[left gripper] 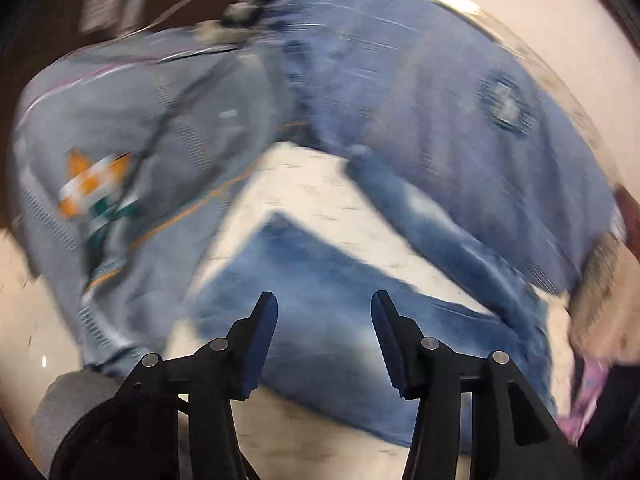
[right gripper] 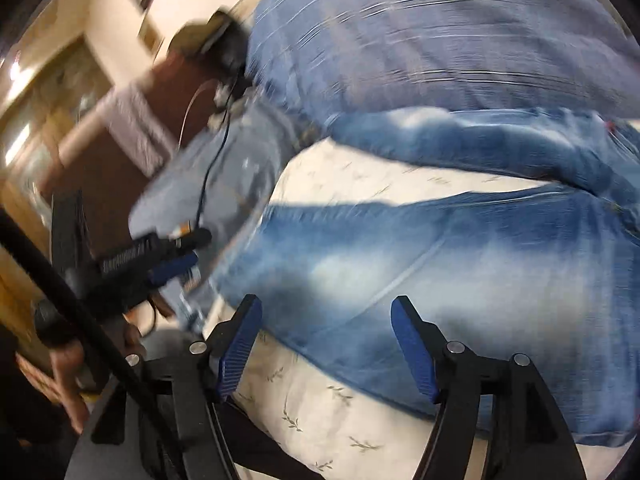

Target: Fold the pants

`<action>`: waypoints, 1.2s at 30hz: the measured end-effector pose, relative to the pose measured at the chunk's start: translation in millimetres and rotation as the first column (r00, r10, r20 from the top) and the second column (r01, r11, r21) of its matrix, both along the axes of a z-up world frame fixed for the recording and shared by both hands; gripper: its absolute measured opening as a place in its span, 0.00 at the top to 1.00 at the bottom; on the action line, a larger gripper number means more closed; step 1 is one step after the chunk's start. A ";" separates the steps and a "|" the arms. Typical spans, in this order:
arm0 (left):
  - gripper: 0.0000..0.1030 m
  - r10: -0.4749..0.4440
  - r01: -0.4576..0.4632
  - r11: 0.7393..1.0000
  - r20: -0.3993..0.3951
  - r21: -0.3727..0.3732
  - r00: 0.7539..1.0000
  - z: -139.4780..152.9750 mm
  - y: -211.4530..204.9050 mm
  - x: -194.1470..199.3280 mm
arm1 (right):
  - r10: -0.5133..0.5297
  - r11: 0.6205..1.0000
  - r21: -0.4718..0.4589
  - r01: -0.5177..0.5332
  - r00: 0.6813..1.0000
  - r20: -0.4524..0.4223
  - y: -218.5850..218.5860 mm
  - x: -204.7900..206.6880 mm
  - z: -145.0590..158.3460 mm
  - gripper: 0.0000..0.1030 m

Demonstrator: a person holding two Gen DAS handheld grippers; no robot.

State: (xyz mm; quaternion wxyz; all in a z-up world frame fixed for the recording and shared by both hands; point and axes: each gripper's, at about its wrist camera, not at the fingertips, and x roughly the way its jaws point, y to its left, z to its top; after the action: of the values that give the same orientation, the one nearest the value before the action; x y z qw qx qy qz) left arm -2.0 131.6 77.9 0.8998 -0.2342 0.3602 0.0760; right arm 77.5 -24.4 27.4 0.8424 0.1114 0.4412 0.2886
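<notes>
between folds: both claws released and empty, left claw (left gripper: pixel 324 312) and right claw (right gripper: pixel 326 318) hovering over the jeans (right gripper: pixel 460 272). jeans lie on a bed sheet (right gripper: pixel 320 420), white with a small leaf print, legs angled in a v. faded soft denim, limp. next, probably re-grip a leg hem and carry it over. frames blurred.

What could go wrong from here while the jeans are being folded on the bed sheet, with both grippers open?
1. The jeans lie between other garments: a blue one overlaps them, and a grey striped one lies beside. A gripper may pinch the wrong cloth.
2. Neither the left gripper nor the right gripper holds anything, so a fold may fall open.
3. The leaf-print sheet could be caught together with the hem.
</notes>
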 end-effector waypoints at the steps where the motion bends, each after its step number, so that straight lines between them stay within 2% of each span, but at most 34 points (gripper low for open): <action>1: 0.51 -0.034 0.034 0.999 0.006 0.003 0.999 4.4 -10.1 6.1 | -0.016 1.000 0.013 0.016 1.000 -0.005 -9.1 4.0 4.4 0.33; 5: 0.50 -0.180 0.181 0.982 0.024 -0.051 0.983 15.9 -43.9 38.4 | -0.113 0.991 0.075 0.114 0.993 -0.025 -69.6 25.0 27.1 0.29; 7: 0.49 -0.258 0.261 0.964 0.045 -0.051 0.965 22.6 -70.4 58.4 | -0.151 0.984 0.092 0.152 0.988 -0.020 -94.3 32.1 36.2 0.23; 10: 0.48 -0.360 0.362 0.931 0.042 -0.039 0.932 26.9 -113.7 92.1 | -0.262 0.960 0.105 0.261 0.965 -0.003 -141.9 45.5 51.1 0.16; 13: 0.48 -0.412 0.413 0.910 0.034 -0.039 0.910 18.6 -139.3 127.1 | -0.342 0.933 0.112 0.342 0.940 -0.015 -183.5 59.6 53.9 0.16; 17: 0.48 -0.460 0.460 0.887 0.000 -0.027 0.888 -15.7 -158.8 167.3 | -0.467 0.882 0.033 0.470 0.882 -0.058 -236.9 92.3 43.7 0.15; 19: 0.48 -0.454 0.455 0.891 -0.022 0.007 0.891 -38.0 -158.4 175.3 | -0.531 0.848 -0.056 0.528 0.843 -0.087 -256.3 115.9 32.8 0.15; 21: 0.48 -0.446 0.448 0.894 -0.062 0.017 0.893 -54.4 -160.4 186.9 | -0.563 0.826 -0.105 0.554 0.820 -0.105 -270.2 138.1 19.8 0.15; 24: 0.48 -0.433 0.435 0.900 -0.071 0.013 0.899 -62.8 -157.6 193.6 | -0.614 0.788 -0.159 0.595 0.778 -0.130 -296.9 184.3 2.8 0.15; 25: 0.48 -0.431 0.432 0.902 -0.070 0.008 0.900 -63.8 -158.0 195.2 | -0.619 0.782 -0.188 0.594 0.774 -0.128 -302.2 202.0 -2.0 0.15; 29: 0.48 -0.437 0.437 0.899 -0.064 -0.020 0.897 -64.2 -157.9 194.7 | -0.674 0.725 -0.314 0.613 0.726 -0.138 -321.9 261.2 -22.8 0.15; 30: 0.48 -0.440 0.440 0.898 -0.063 -0.019 0.896 -65.3 -160.0 196.0 | -0.672 0.727 -0.321 0.607 0.725 -0.151 -324.0 271.1 -27.9 0.16; 32: 0.48 -0.447 0.447 0.894 -0.063 -0.020 0.892 -65.2 -160.9 197.1 | -0.665 0.728 -0.365 0.581 0.728 -0.169 -323.7 286.6 -40.0 0.23; 34: 0.48 -0.449 0.448 0.894 -0.061 -0.032 0.891 -66.3 -159.0 194.4 | -0.646 0.736 -0.401 0.546 0.742 -0.176 -317.5 291.1 -50.1 0.60; 36: 0.48 -0.451 0.449 0.892 -0.051 -0.040 0.891 -63.1 -155.2 191.1 | -0.632 0.748 -0.379 0.544 0.758 -0.160 -308.6 281.3 -45.3 0.80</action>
State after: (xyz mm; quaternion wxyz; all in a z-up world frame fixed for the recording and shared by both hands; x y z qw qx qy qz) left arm 189.1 -23.6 14.8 0.8788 -0.1543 0.4318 -0.1324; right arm 358.8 -333.0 -17.9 0.8260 0.1521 0.5360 -0.0860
